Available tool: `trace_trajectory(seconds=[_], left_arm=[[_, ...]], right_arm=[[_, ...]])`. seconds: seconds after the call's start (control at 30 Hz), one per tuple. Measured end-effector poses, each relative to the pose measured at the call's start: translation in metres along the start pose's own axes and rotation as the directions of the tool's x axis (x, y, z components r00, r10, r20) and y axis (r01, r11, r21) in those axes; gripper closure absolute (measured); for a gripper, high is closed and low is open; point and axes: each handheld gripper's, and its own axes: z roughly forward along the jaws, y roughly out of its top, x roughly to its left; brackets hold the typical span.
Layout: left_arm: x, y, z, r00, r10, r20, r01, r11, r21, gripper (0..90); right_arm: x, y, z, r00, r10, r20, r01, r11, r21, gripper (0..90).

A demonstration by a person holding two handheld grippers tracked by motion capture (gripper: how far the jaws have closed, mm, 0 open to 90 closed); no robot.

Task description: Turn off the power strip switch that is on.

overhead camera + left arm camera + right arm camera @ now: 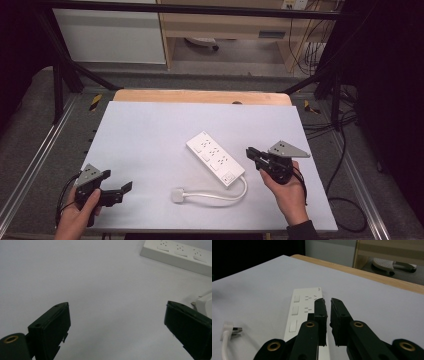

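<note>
right gripper [250, 151]: jaws nearly shut, empty, beside power strip [215, 157] | left gripper [127, 186]: wide open, near table's front-left corner | risk: the closed jaws probably just shove the strip

Overhead plus two close tool-mounted views

Even overhead light is falling on the white table sheet [150, 145], leaving faint shadows and no glare. The surroundings in the high view are sinking into darkness. The gripper views are looking soft and grainy, with near jaws blurring slightly and backgrounds falling out of focus.
</note>
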Motion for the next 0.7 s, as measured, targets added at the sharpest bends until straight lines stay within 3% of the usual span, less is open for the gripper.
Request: trace_trajectory(seconds=[0.13, 0.7], left_arm=[[0.000, 0.000, 0.000, 1.0000, 0.001, -0.001, -0.001, 1.0000, 0.000, 6.8], [0.000, 0.000, 0.000, 1.0000, 0.002, -0.005, -0.002, 1.0000, 0.001, 6.8]], right_arm=[[0.002, 0.006, 0.002, 1.0000, -0.002, -0.006, 0.002, 1.000, -0.024, 85.5], [0.011, 0.014, 0.018, 0.9988, -0.028, -0.039, 0.028, 0.999, -0.021, 90.0]])
